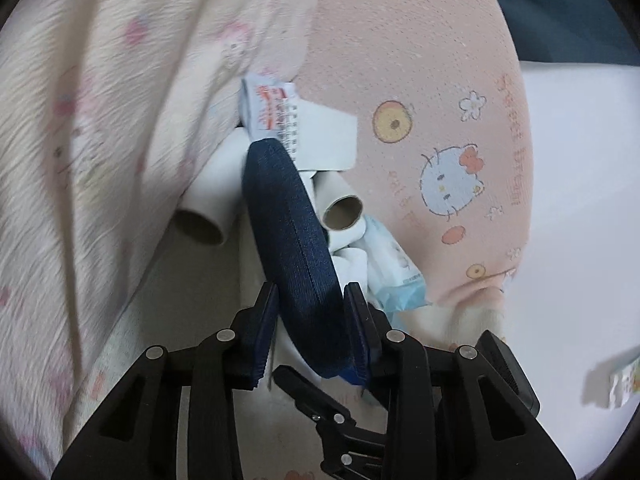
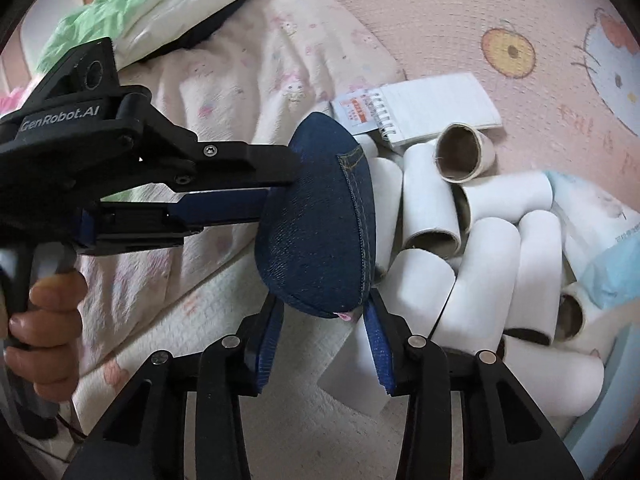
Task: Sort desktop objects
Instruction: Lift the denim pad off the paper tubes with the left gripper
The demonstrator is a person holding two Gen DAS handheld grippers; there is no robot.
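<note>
A dark blue denim pouch hangs above a heap of white cardboard tubes. My left gripper is shut on it; in the right wrist view the left gripper reaches in from the left and clamps the pouch's side. My right gripper is shut on the pouch's narrow lower end, with a blue pad on either side. A spiral notepad lies behind the tubes. A pale blue tissue pack lies to their right.
Everything rests on a pink cartoon-print blanket. A cream fleece blanket is bunched up on the left. A person's hand holds the left gripper's handle. A green and white bag lies at the back left.
</note>
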